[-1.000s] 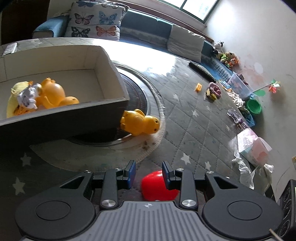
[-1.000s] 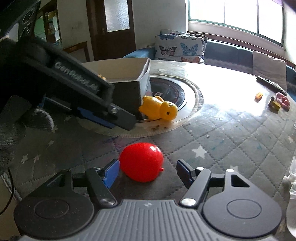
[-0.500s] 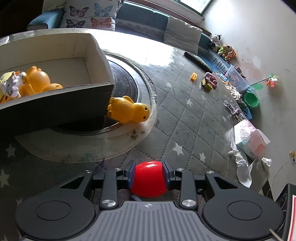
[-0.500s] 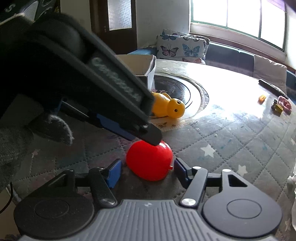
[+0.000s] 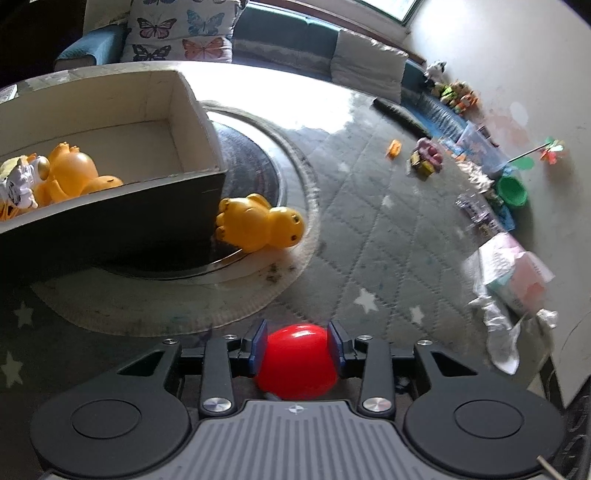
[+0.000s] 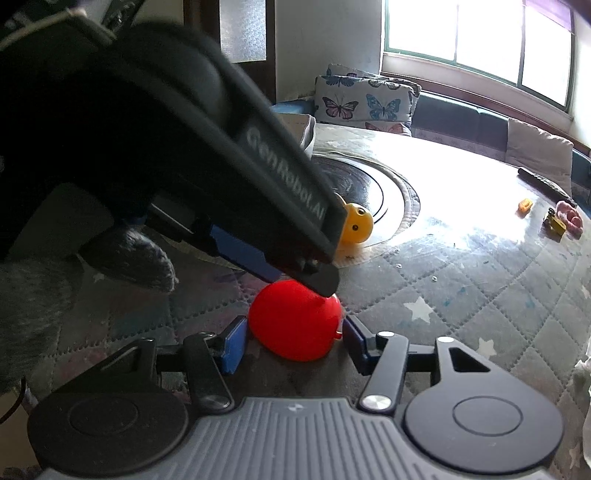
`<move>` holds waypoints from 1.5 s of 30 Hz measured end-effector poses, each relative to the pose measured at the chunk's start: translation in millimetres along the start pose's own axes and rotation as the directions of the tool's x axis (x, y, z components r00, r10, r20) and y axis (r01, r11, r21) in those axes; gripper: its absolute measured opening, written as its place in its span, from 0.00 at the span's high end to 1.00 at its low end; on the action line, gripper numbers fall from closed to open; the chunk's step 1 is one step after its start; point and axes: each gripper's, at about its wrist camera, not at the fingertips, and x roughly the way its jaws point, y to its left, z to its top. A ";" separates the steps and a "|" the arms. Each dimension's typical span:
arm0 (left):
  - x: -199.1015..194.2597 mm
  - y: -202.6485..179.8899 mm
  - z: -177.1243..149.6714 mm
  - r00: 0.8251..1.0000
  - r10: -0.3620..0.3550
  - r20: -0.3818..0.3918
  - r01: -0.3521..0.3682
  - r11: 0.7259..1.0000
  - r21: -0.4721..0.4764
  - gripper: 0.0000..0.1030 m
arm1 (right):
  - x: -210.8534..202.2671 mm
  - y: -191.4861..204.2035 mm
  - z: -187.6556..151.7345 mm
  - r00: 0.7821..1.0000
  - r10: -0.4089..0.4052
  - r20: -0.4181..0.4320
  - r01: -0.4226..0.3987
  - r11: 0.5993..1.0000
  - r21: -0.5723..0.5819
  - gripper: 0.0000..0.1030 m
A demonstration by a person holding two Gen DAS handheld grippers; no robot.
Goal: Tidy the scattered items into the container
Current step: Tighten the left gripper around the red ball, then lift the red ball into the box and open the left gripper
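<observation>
My left gripper [image 5: 296, 345] is shut on a red plastic apple [image 5: 296, 363] low over the quilted table cover. In the right wrist view the same red apple [image 6: 295, 325] sits between my right gripper's [image 6: 293, 341] open jaws, with the left gripper's body [image 6: 207, 158] reaching in from above left. A yellow duck toy [image 5: 258, 223] lies on its side against the corner of the open box [image 5: 122, 216]. The box holds another yellow duck [image 5: 70, 173] and a small white toy [image 5: 16, 182].
Small toys [image 5: 424, 158] and an orange piece [image 5: 394, 148] lie at the table's far right, by a dark remote [image 5: 400, 115]. Crumpled plastic and a pink pack [image 5: 513, 273] sit at the right edge. A sofa with butterfly cushions [image 5: 181, 33] stands behind.
My left gripper came down over the red apple and closed on it. My right gripper moved in closer around the apple, still open.
</observation>
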 end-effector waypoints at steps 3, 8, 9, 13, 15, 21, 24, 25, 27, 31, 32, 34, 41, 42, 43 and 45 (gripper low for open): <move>-1.4 -4.5 0.2 1.000 0.009 0.001 -0.009 1.000 0.015 0.59 | 0.7 -0.2 1.0 1.000 0.003 0.001 -0.003 1.000 0.000 0.45; -0.1 -8.7 3.8 1.000 0.011 -0.001 -0.011 0.999 0.031 0.59 | 1.3 -1.2 2.6 1.000 0.006 0.002 -0.006 1.000 -0.003 0.45; 0.7 -9.2 4.6 1.000 0.015 -0.002 -0.015 0.999 0.033 0.59 | 1.5 -1.0 2.8 1.000 0.007 0.003 -0.007 1.000 -0.002 0.45; 1.5 -7.8 9.0 1.000 0.018 -0.017 -0.018 1.000 0.017 0.59 | 3.1 -1.6 4.1 1.000 0.011 0.004 -0.011 1.000 -0.003 0.44; 1.8 -3.6 12.7 0.999 0.001 -0.032 -0.002 1.000 -0.015 0.59 | 4.3 -2.4 4.9 1.000 0.014 0.006 -0.014 1.000 -0.005 0.43; 4.9 -2.5 15.9 0.999 0.015 -0.050 -0.015 1.000 -0.015 0.58 | 7.2 -2.8 6.6 1.000 0.016 0.008 -0.016 1.000 -0.013 0.43; 7.2 -0.6 16.0 0.998 0.030 -0.060 -0.031 0.999 -0.017 0.56 | 7.6 -2.5 6.3 1.000 0.017 0.012 -0.016 1.000 -0.016 0.43; 7.5 0.5 16.0 0.998 0.030 -0.063 -0.031 0.999 -0.019 0.56 | 7.5 -3.0 6.2 1.000 0.017 0.012 -0.017 1.000 -0.015 0.43; 8.3 2.6 15.9 0.997 0.029 -0.068 -0.031 0.999 -0.024 0.56 | 8.1 -3.6 6.3 1.000 0.018 0.013 -0.018 1.000 -0.014 0.43; 9.0 -0.7 15.4 0.997 0.046 -0.064 -0.047 0.999 -0.008 0.55 | 10.4 -3.6 6.5 1.000 0.016 0.016 -0.016 1.000 -0.013 0.43; 9.3 -1.3 15.6 0.997 0.049 -0.064 -0.050 0.999 -0.004 0.54 | 11.7 -3.2 6.8 1.000 0.016 0.017 -0.016 1.000 -0.011 0.43; 9.8 -1.8 16.1 0.996 0.055 -0.064 -0.055 0.998 0.000 0.54 | 13.5 -4.0 7.8 1.000 0.016 0.018 -0.015 1.000 -0.013 0.43; 8.8 0.3 16.3 0.996 0.079 -0.051 -0.079 0.997 -0.001 0.53 | 16.5 2.7 9.0 1.000 0.019 0.025 -0.018 1.000 -0.014 0.43; 8.6 0.6 16.4 0.995 0.081 -0.050 -0.081 0.997 0.002 0.53 | 16.8 3.2 9.1 0.999 0.019 0.026 -0.018 1.000 -0.014 0.43; 7.9 1.7 16.4 0.996 0.079 -0.051 -0.079 0.997 0.001 0.53 | 16.5 3.7 8.9 0.999 0.022 0.029 -0.021 1.000 -0.013 0.43; 5.9 5.2 16.8 0.996 0.068 -0.058 -0.068 0.998 -0.012 0.53 | 14.2 4.1 8.8 0.999 0.030 0.033 -0.030 0.999 -0.011 0.44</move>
